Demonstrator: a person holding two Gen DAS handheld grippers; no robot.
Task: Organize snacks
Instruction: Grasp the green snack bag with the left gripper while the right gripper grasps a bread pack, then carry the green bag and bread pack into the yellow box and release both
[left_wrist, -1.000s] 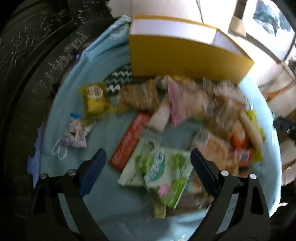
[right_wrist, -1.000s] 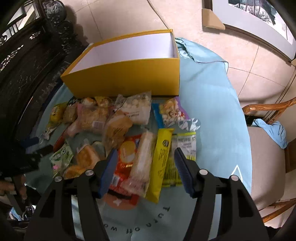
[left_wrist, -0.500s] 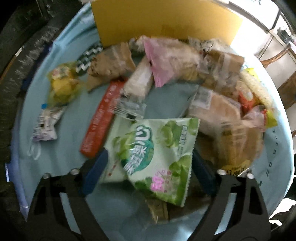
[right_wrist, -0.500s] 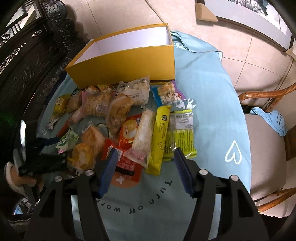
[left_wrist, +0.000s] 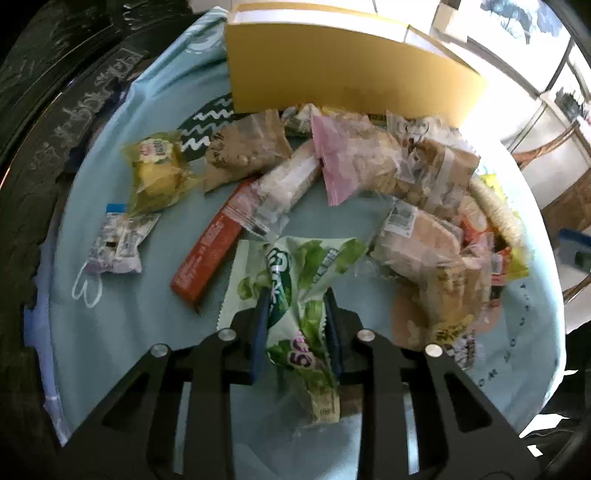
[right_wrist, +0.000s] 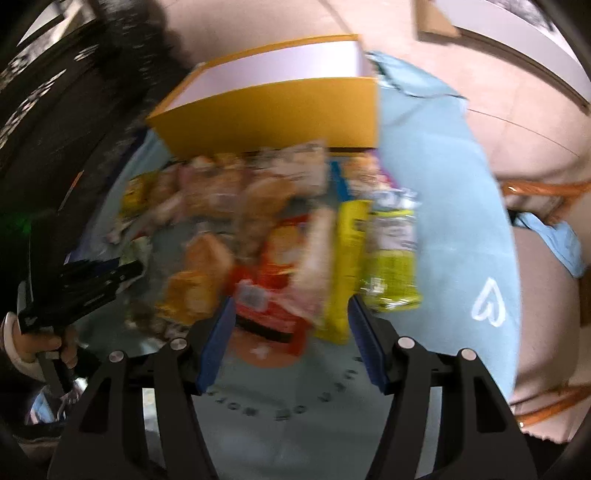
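Left wrist view, left to right: small white-and-purple wrapped snack (left_wrist: 117, 246) sat alone on the light blue tablecloth (left_wrist: 110, 332), yellow cake in a clear wrapper (left_wrist: 159, 170) just above it. Next, a long red-orange bar (left_wrist: 212, 248) lay diagonally, a clear-wrapped pale bar (left_wrist: 281, 192) overlapping its upper end. Open yellow cardboard box (left_wrist: 332, 79) stood at the far edge of the cloth. Left gripper (left_wrist: 295, 317) had just been closing and its blue pads pinched the crumpled green-and-white leafy-print snack bag (left_wrist: 295, 280), which was still down among the pile. Pink-backed packet (left_wrist: 343, 162) and bagged buns (left_wrist: 421, 243) were heaped to the right.

Right wrist view, blurred: a hand (right_wrist: 33, 343) at far left gripped the other tool. Right gripper (right_wrist: 290, 336) hung apart-jawed, nothing pinched, over the near end of a red-orange packet (right_wrist: 269, 310). A long yellow packet (right_wrist: 347, 266) and a lime-green packet (right_wrist: 393, 266) lay side by side further right. Bare cloth beyond carried a white heart outline (right_wrist: 489, 302).
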